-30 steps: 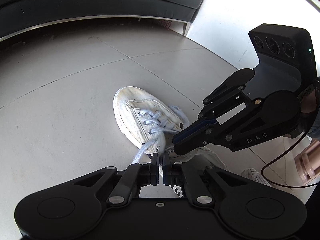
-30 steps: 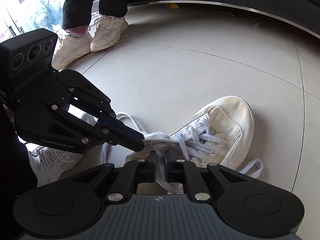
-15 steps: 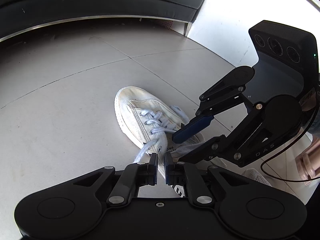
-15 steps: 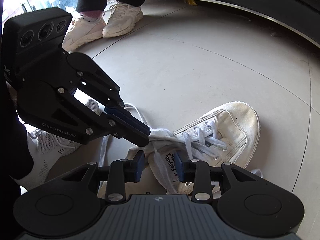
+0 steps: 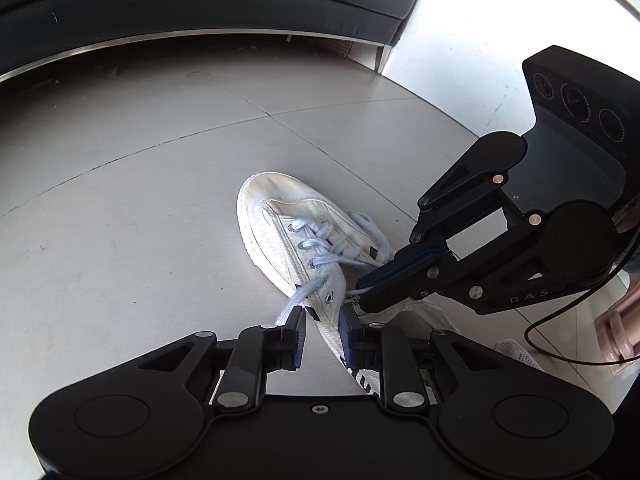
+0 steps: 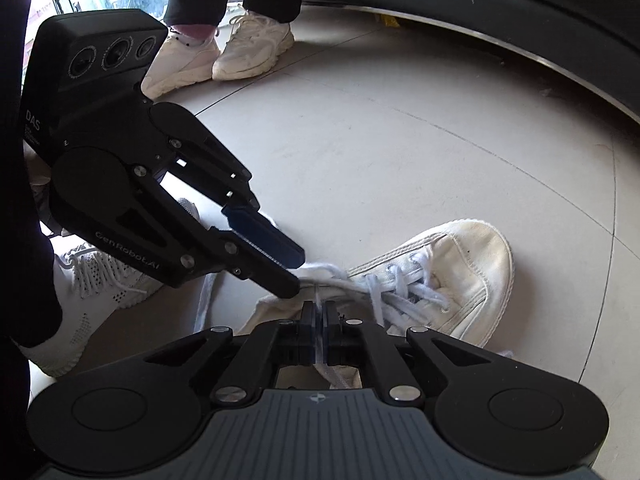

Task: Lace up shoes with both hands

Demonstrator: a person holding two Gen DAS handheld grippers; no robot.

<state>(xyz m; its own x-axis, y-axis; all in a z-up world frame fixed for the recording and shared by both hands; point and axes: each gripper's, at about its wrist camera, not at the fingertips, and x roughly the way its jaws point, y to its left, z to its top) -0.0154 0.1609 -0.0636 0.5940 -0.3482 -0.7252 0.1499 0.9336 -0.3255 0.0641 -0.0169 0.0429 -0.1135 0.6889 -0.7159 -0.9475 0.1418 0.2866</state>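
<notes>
The left gripper (image 5: pixel 323 334) has its jaws spread, one finger on each side of the shoe's (image 5: pixel 296 236) collar edge, with nothing pinched; a loose lace (image 5: pixel 296 300) strand lies just at its left fingertip. In the right wrist view the same gripper (image 6: pixel 294 268) reaches in from 10 o'clock, its fingers parted, the tips at the lace bundle over the shoe's (image 6: pixel 460 272) tongue.

The right gripper (image 6: pixel 319 334) has its jaws pressed together on a thin strand of lace (image 6: pixel 318 300) that runs up toward 12 o'clock into the crossed lacing. From the left wrist view it (image 5: pixel 366 298) comes in from 3 o'clock, fingers together, with a white strand showing at the tips.

The shoe is a white canvas sneaker lying on the tiled floor (image 5: pixel 120 200). In the left view its toe points to 11 o'clock; in the right view it points to 2 o'clock. Its laces are threaded through most eyelets, and the top ones near the collar look free.

At 8 o'clock in the right view is a white knit sneaker (image 6: pixel 88 280), worn on a foot. At 12 o'clock stand two more feet in white trainers (image 6: pixel 224 46). A dark sofa (image 5: pixel 200 0) curves across the top of the left view.
</notes>
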